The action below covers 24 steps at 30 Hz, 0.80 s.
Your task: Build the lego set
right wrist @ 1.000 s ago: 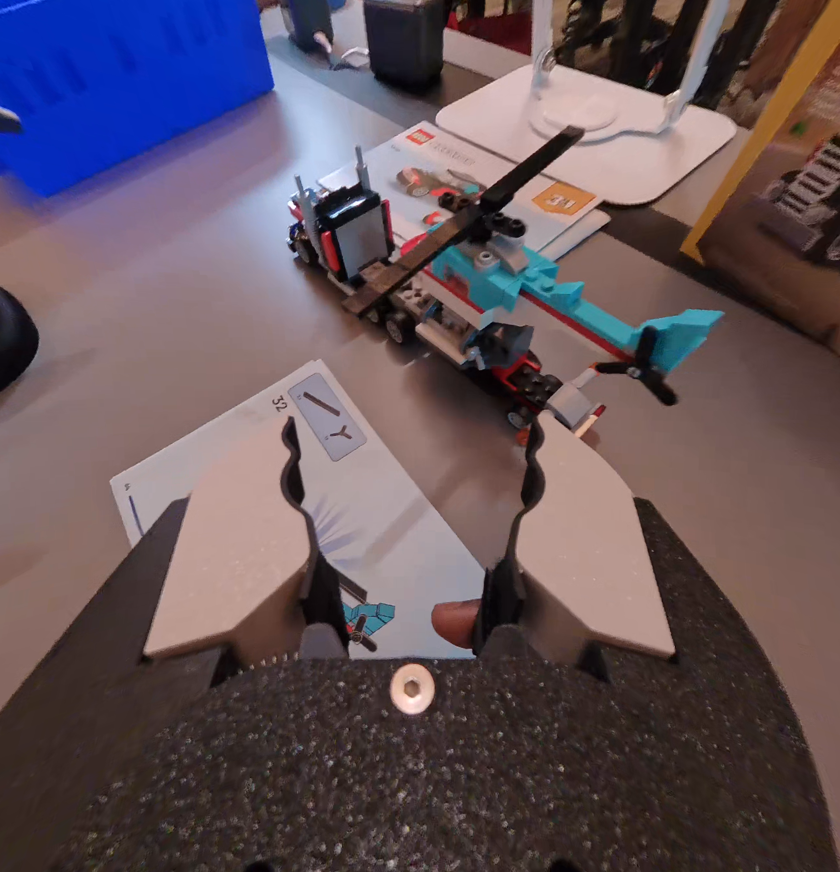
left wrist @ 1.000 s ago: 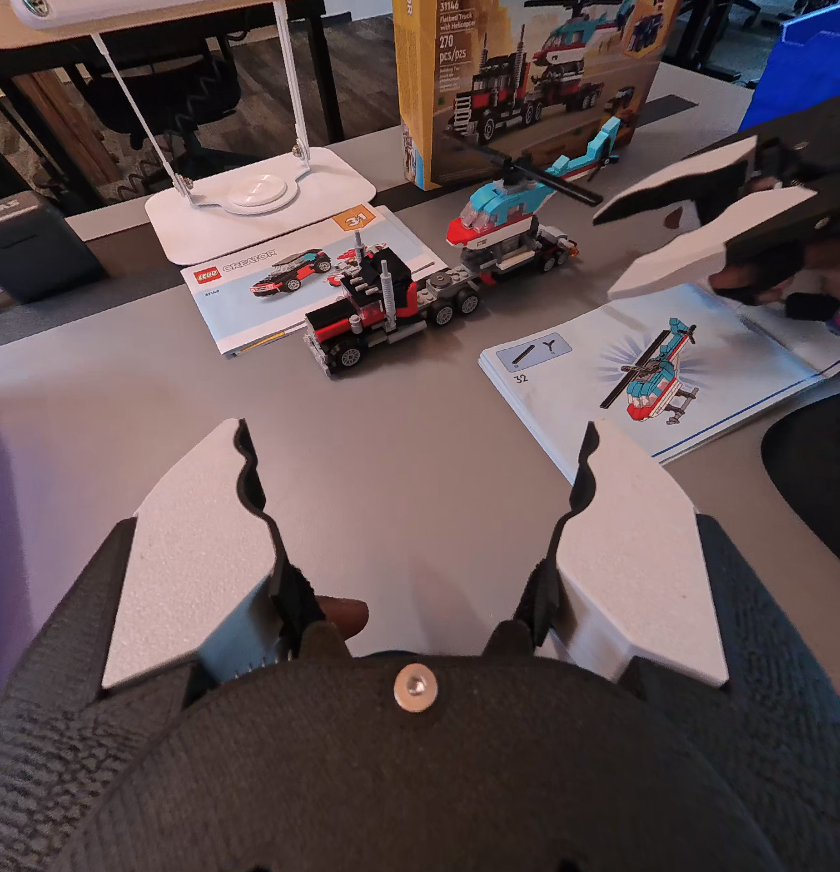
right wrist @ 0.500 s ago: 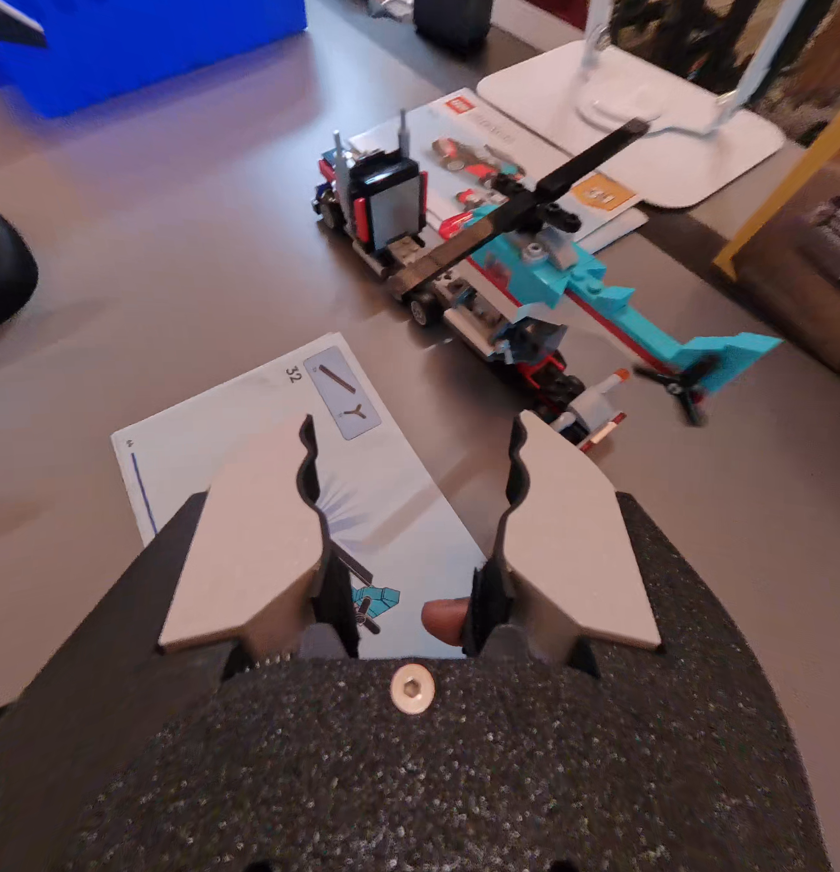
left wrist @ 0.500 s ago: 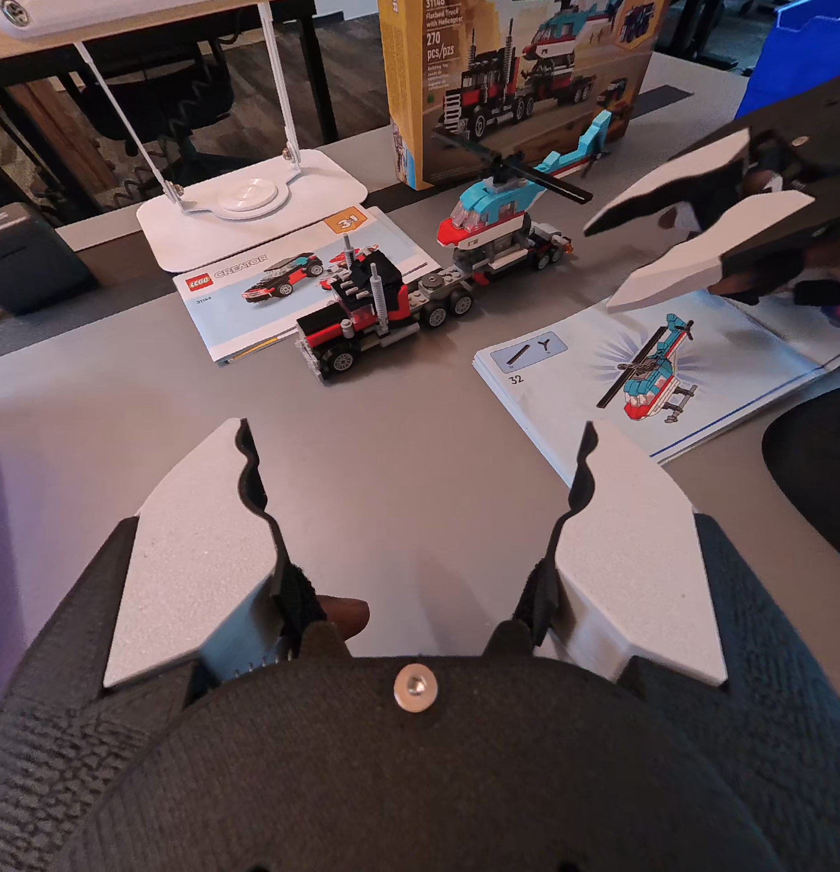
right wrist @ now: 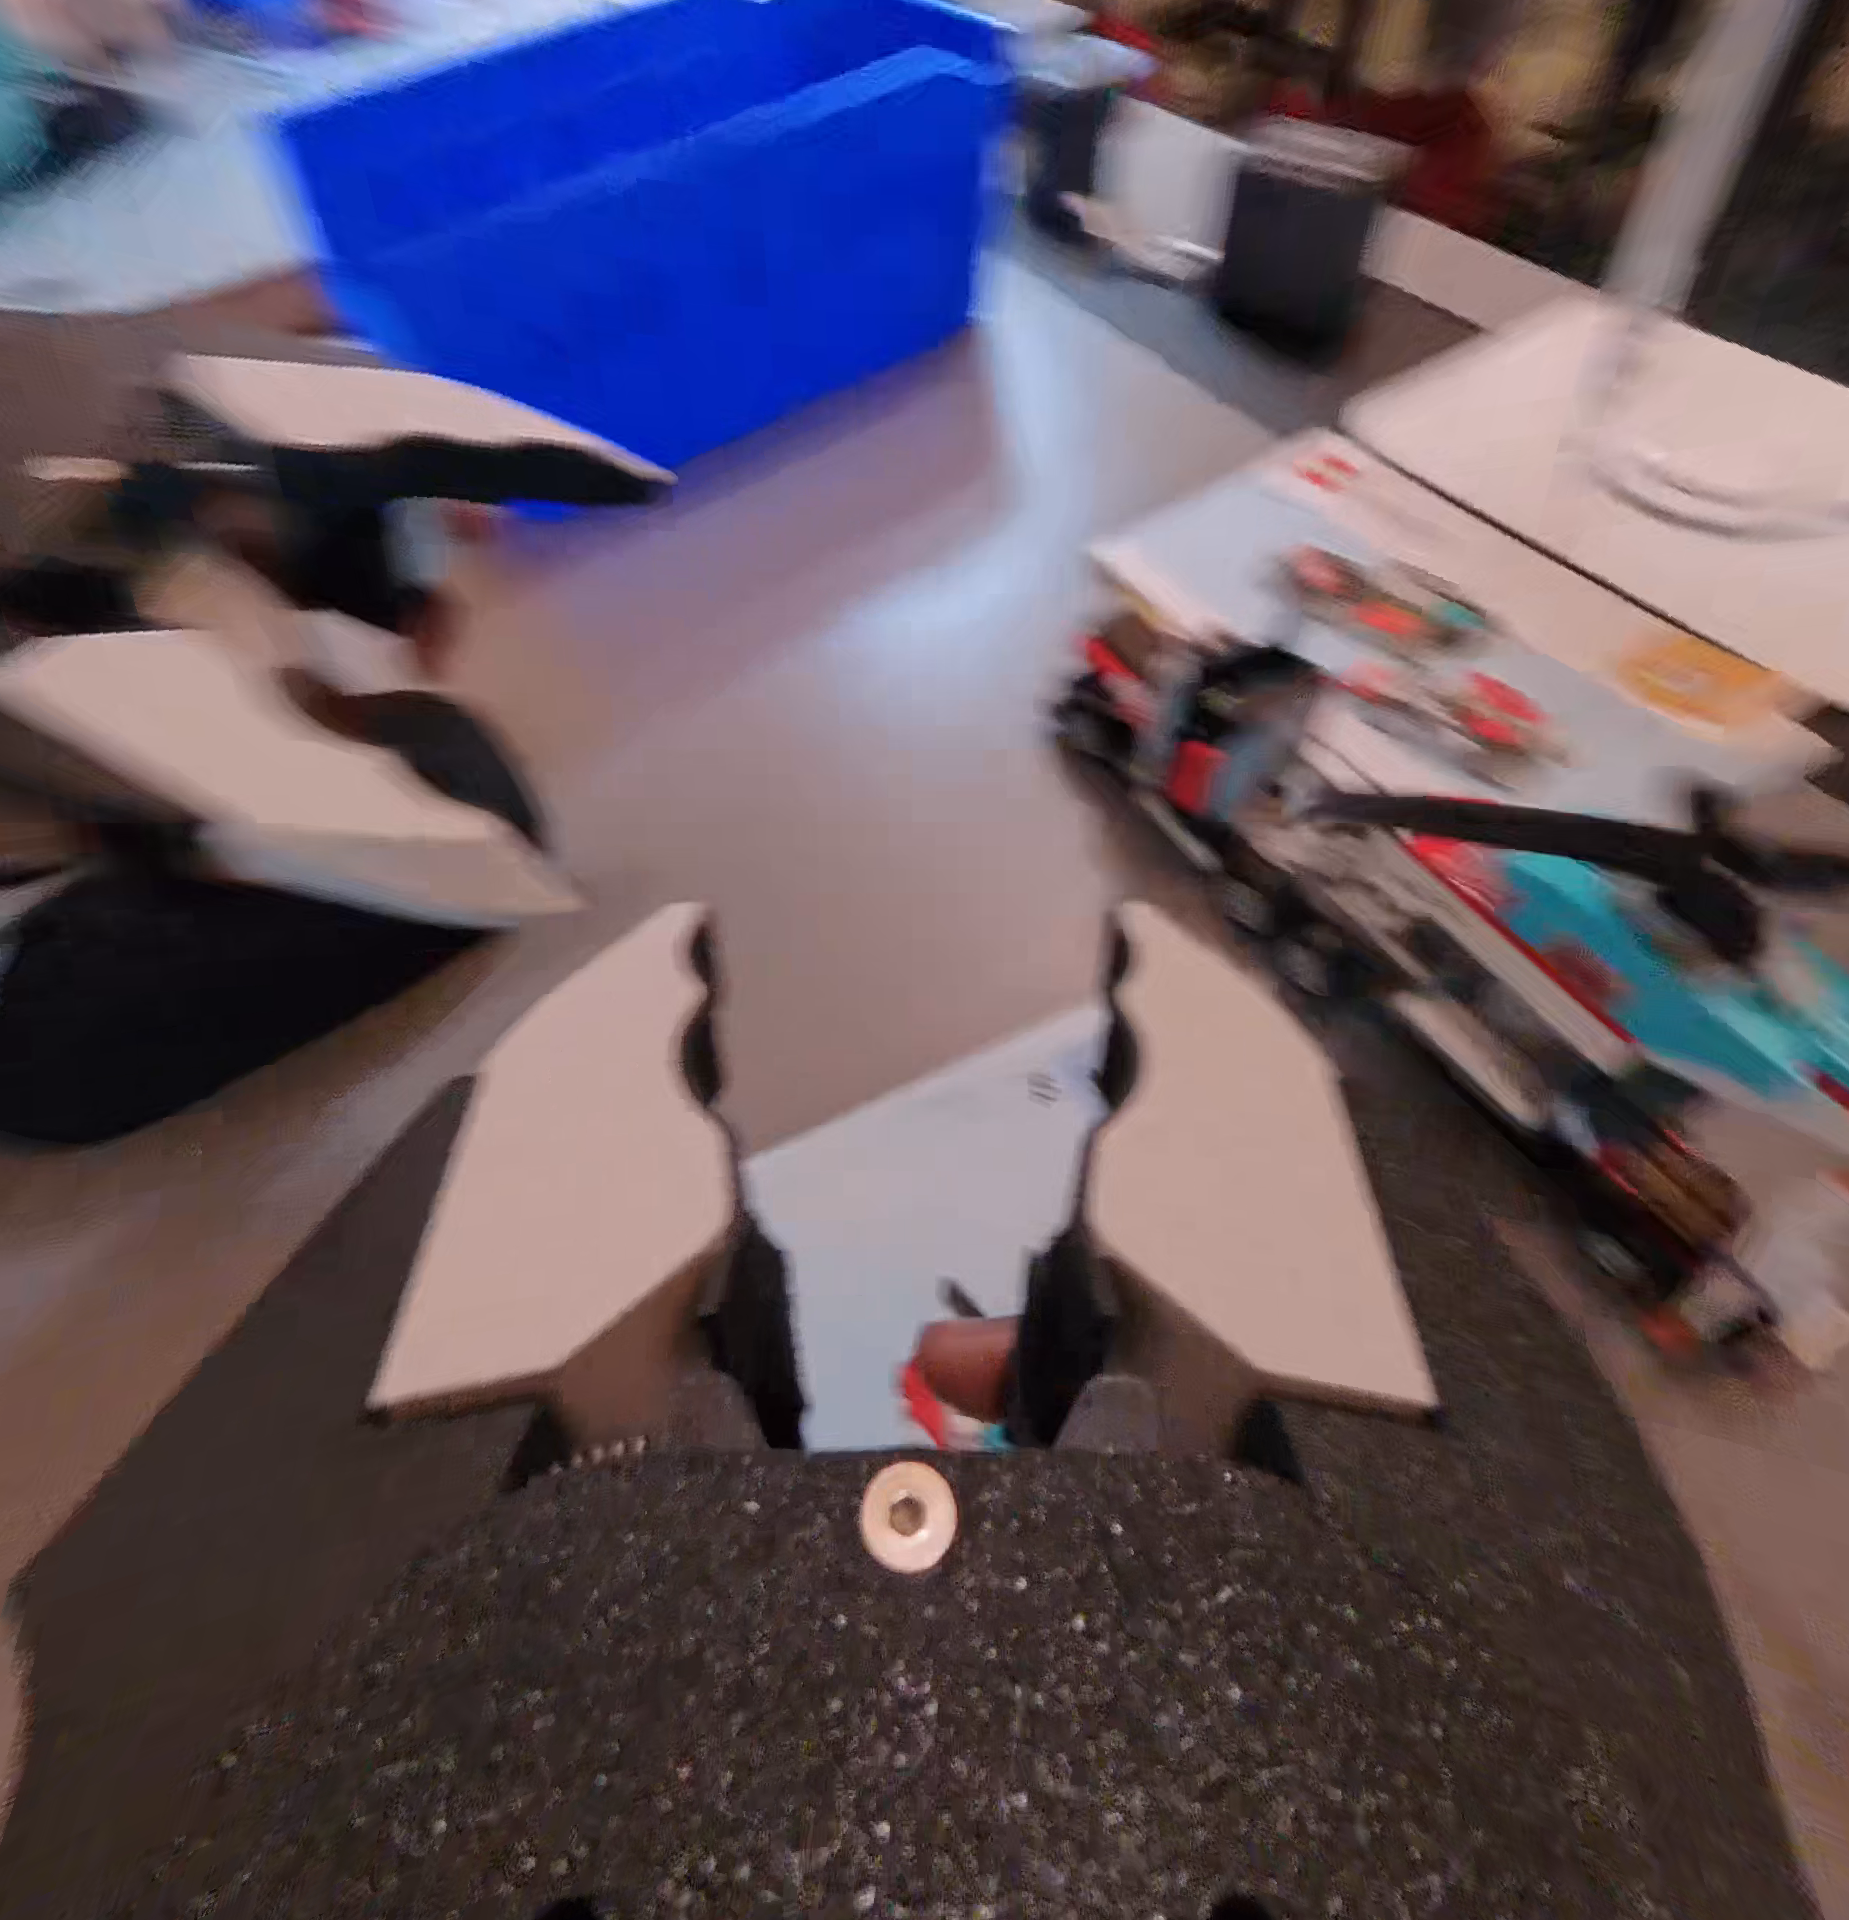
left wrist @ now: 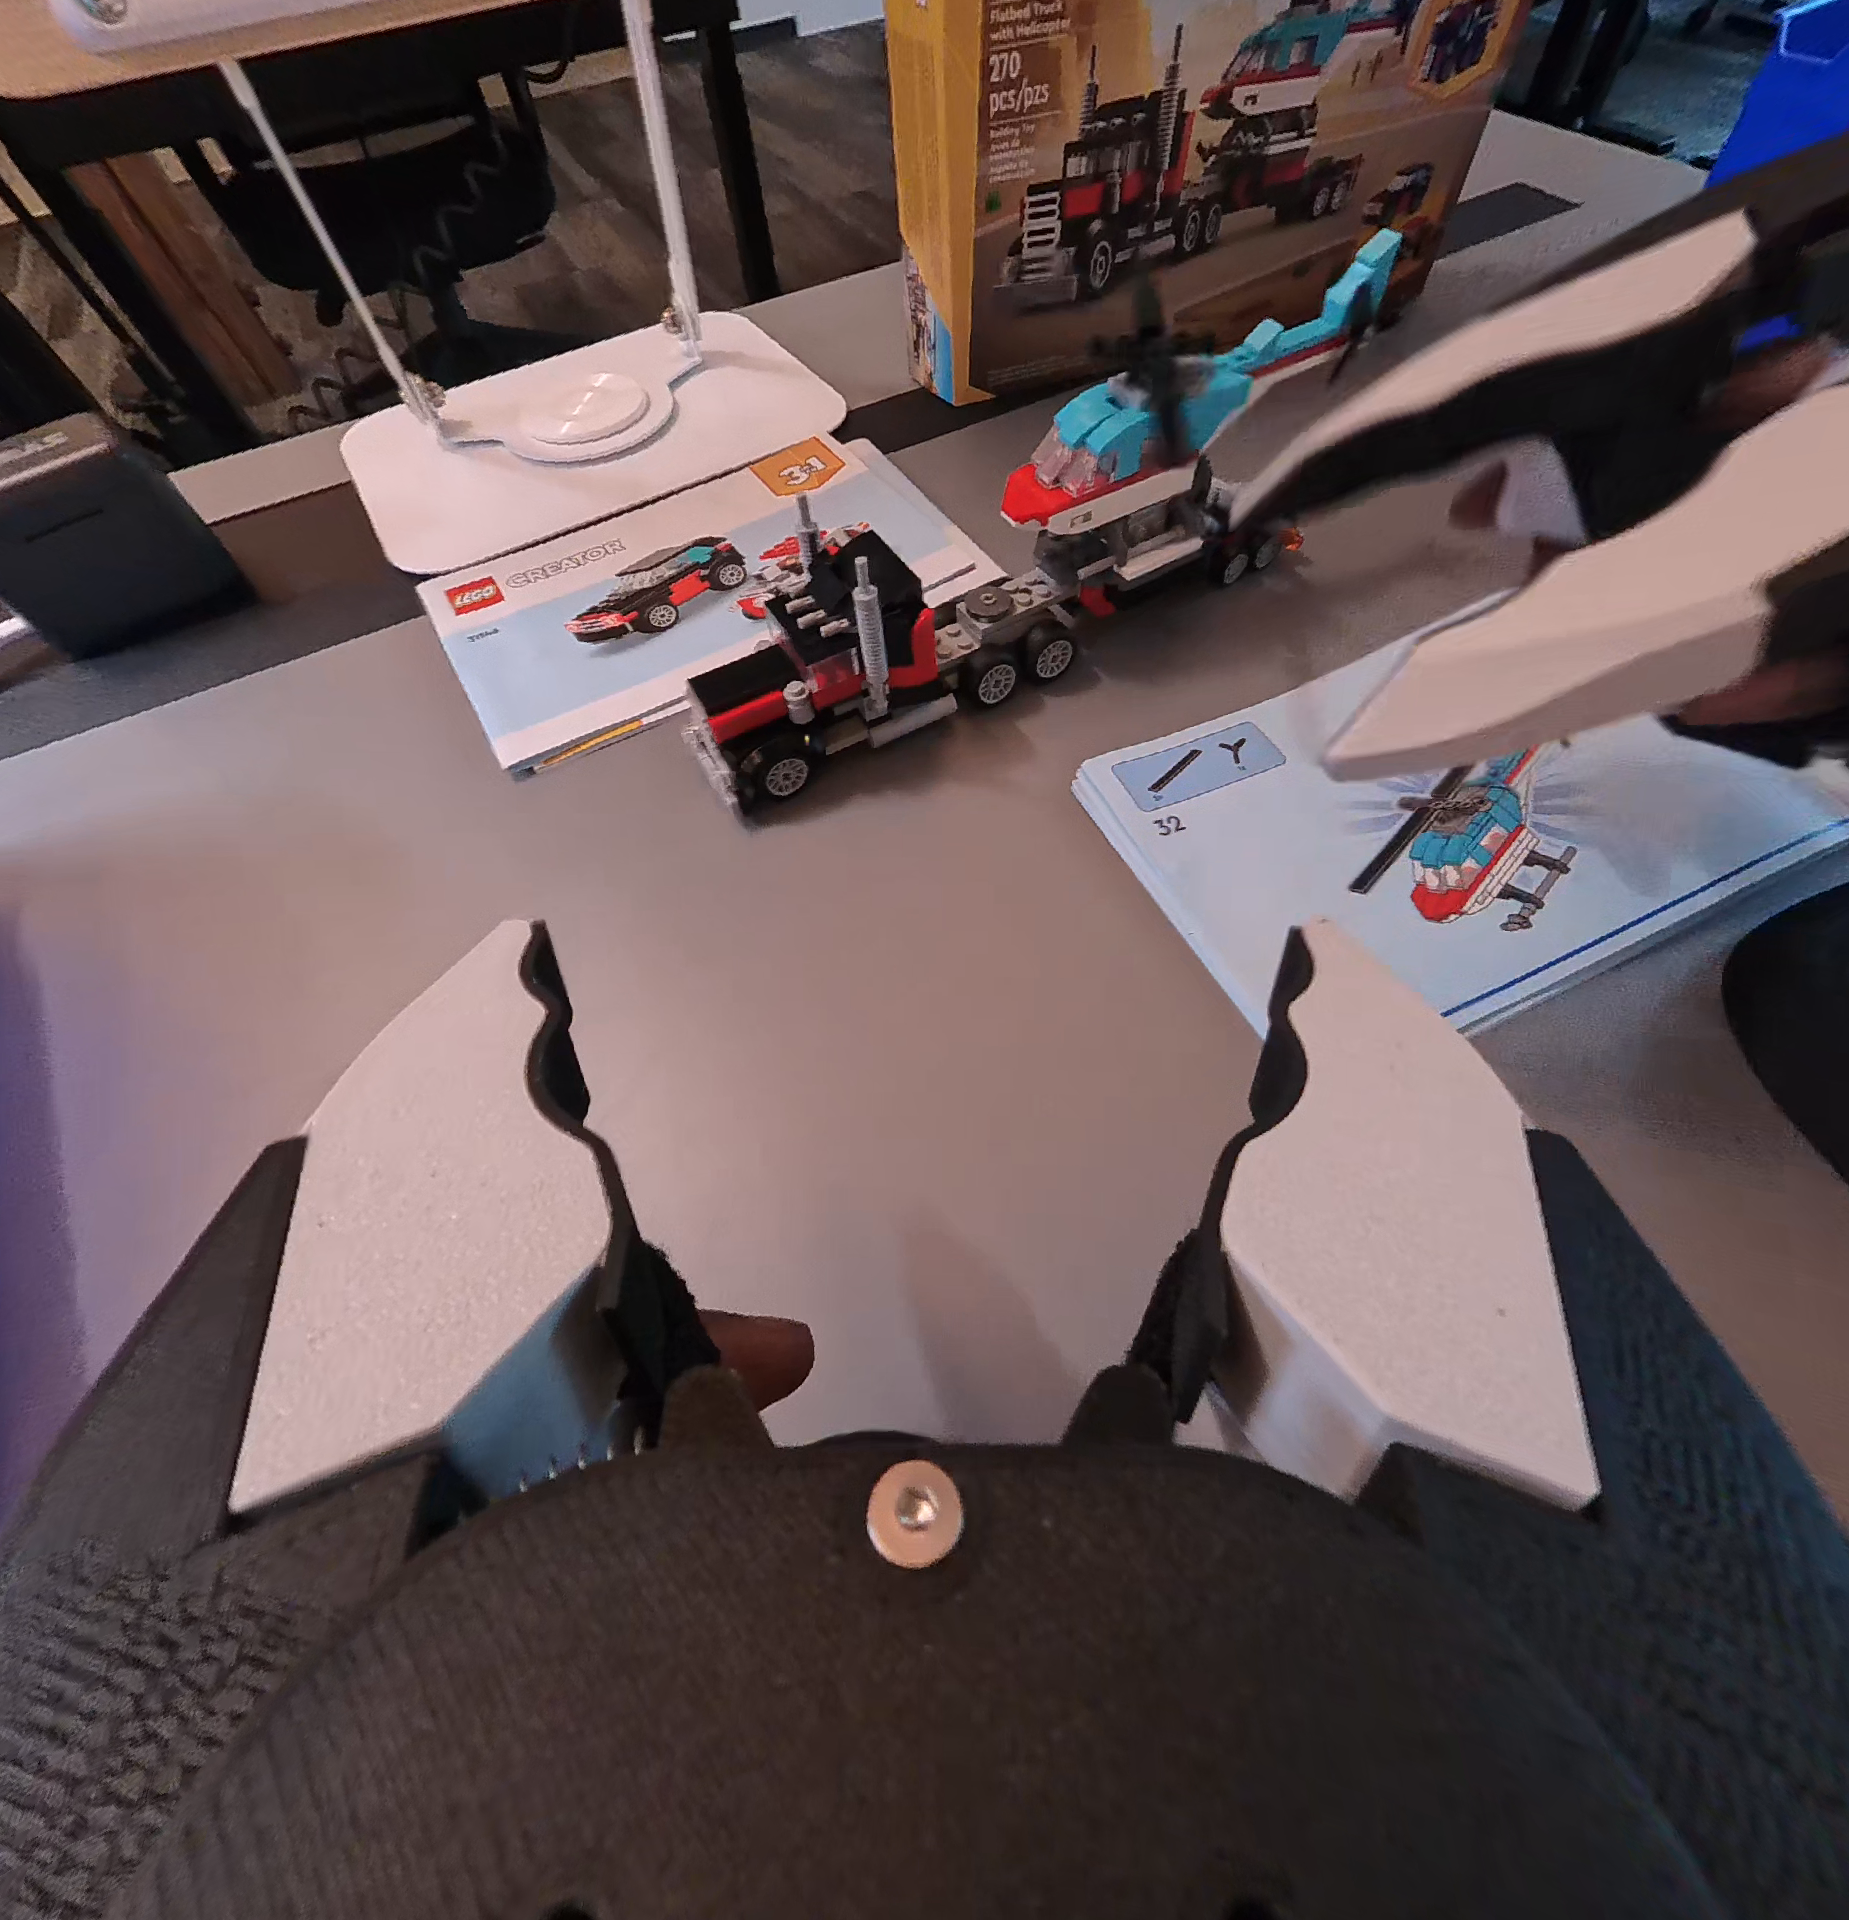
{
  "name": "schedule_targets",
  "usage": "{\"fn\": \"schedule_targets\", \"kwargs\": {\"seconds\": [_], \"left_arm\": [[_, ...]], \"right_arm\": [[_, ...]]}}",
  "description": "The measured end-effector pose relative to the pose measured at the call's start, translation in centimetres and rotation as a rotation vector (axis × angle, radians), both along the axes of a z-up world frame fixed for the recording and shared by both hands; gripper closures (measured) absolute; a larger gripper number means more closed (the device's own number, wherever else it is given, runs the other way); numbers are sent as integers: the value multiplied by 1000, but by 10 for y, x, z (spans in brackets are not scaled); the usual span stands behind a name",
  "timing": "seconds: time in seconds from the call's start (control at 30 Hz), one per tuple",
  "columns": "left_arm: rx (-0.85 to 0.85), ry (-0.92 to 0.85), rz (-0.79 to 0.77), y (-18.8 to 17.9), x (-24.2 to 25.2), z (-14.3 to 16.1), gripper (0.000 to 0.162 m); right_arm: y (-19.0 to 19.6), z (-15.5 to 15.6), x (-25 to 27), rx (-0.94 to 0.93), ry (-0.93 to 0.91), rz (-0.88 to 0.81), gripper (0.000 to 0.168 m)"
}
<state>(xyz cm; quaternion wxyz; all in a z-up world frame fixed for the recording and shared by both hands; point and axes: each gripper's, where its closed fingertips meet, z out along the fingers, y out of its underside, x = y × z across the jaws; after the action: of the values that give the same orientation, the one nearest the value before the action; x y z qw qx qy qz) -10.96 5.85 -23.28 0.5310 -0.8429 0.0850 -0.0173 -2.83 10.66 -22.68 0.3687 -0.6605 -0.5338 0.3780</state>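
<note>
The black-and-red lego truck [left wrist: 847, 665] stands mid-table with its grey flatbed behind it. The teal, white and red helicopter [left wrist: 1138, 436] sits on the flatbed, and its rotor is blurred. My left gripper [left wrist: 918, 935] is open and empty over bare table, well short of the truck. My right gripper [left wrist: 1289, 634] is open and empty, hovering beside the trailer's rear above the open instruction booklet [left wrist: 1471, 862]. The right wrist view is blurred. It shows my right gripper [right wrist: 912, 914], the truck [right wrist: 1190, 727], the helicopter [right wrist: 1678, 977] and my left gripper [right wrist: 619, 691].
The set's box [left wrist: 1190, 156] stands behind the helicopter. A closed booklet [left wrist: 639, 623] and a white lamp base [left wrist: 587, 416] lie behind the truck. A blue bin [right wrist: 671, 229] stands at the far side. A black rounded object [left wrist: 1813, 1039] sits by the open booklet.
My right gripper has swung left, away from the helicopter, so that my left gripper shows in its view; its jaws have narrowed slightly. The helicopter's rotor has turned. My left gripper has barely moved.
</note>
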Motion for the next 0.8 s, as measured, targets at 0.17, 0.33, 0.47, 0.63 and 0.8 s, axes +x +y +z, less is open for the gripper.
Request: {"fn": "schedule_targets", "kwargs": {"seconds": [0.17, 0.33, 0.47, 0.63, 0.8], "left_arm": [[14, -12, 28, -2, -9, 2, 37], [37, -8, 55, 2, -6, 5, 36], [56, -4, 95, 5, -4, 6, 30], [74, -34, 134, 6, 1, 10, 29], [86, -34, 128, 7, 9, 11, 29]], "right_arm": [[9, 20, 12, 62, 88, -112, 97], [30, 22, 50, 272, 31, -440, 53], [32, 14, 69, 313, -41, -593, 31], [31, 7, 79, 286, -77, -677, 26], [25, 3, 78, 281, -81, -678, 27]]}}
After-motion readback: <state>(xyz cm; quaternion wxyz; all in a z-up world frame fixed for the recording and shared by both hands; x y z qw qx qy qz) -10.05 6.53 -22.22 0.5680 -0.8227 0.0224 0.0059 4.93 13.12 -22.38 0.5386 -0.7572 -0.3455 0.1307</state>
